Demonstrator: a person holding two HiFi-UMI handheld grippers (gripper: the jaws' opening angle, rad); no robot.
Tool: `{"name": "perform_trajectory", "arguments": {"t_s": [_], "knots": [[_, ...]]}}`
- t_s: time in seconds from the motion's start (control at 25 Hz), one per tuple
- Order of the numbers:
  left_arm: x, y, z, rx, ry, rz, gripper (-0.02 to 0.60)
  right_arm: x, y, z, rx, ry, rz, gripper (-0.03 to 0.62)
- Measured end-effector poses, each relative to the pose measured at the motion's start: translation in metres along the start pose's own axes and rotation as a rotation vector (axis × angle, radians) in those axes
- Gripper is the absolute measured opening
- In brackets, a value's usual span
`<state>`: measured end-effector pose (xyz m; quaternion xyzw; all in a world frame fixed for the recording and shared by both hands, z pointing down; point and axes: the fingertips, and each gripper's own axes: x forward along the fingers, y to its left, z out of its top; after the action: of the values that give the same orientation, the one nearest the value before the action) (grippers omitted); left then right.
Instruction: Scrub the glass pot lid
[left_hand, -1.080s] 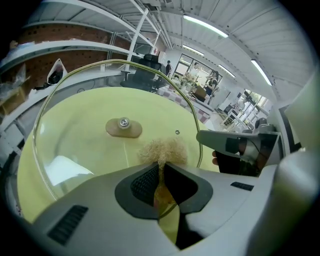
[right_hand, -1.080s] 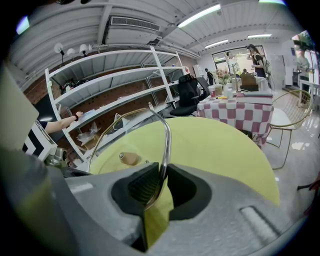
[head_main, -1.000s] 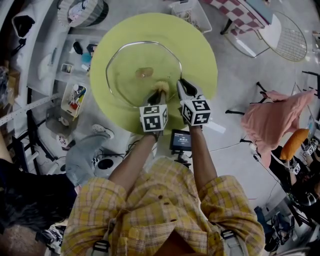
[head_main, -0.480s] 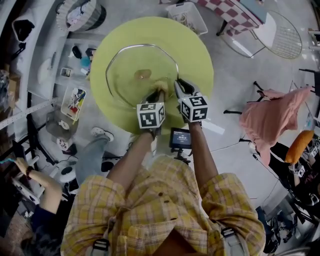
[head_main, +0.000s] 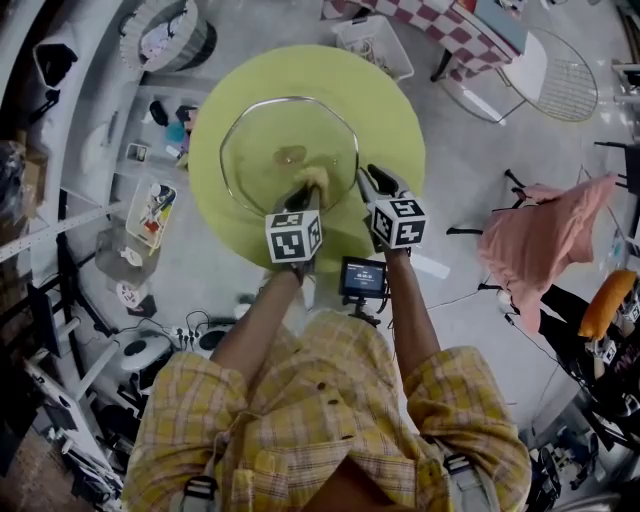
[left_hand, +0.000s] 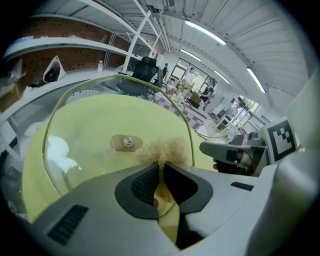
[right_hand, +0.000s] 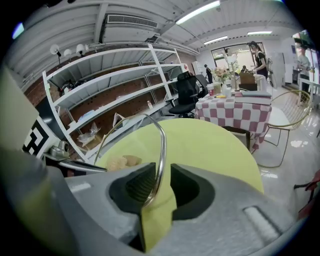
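Note:
A large glass pot lid (head_main: 262, 170) with a metal rim and a central knob (head_main: 290, 155) lies on the round lime-green table (head_main: 390, 120). My left gripper (head_main: 310, 192) is shut on a beige fibre scrubber (left_hand: 162, 149), which rests on the glass just right of the knob (left_hand: 127, 142). At the lid's right edge my right gripper (head_main: 365, 178) is shut on the metal rim (right_hand: 161, 145). In the right gripper view the scrubber (right_hand: 122, 161) shows to the left, beyond the jaws. Both marker cubes sit over the table's near edge.
A white crate (head_main: 375, 40) stands just past the table's far side. Beyond it are a checked-cloth table (head_main: 470, 25) and a wire chair (head_main: 565, 65). Shelving (head_main: 130, 150) with small items lines the left. A small screen (head_main: 362, 278) sits below the table's near edge.
The left gripper with the scrubber has shifted slightly left across the glass. The right gripper keeps its hold on the rim. A person at the lower left has left the view.

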<state>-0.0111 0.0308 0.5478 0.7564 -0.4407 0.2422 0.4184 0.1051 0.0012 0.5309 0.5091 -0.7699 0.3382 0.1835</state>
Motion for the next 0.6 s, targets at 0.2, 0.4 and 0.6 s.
{"name": "perform_trajectory", "arguments": {"t_s": [0.2,0.4,0.6], "knots": [[-0.027,-0.002,0.016,0.016,-0.037,-0.004,0.044,-0.034,0.009,0.023,0.003,-0.05,-0.011,0.087],[-0.059,-0.005,0.037,0.065,-0.087,-0.005,0.043,-0.061,0.031,0.047,-0.016,-0.095,-0.001,0.081],[-0.092,-0.016,0.06,0.06,-0.145,-0.023,0.044,-0.091,0.05,0.069,-0.007,-0.152,-0.001,0.052]]}}
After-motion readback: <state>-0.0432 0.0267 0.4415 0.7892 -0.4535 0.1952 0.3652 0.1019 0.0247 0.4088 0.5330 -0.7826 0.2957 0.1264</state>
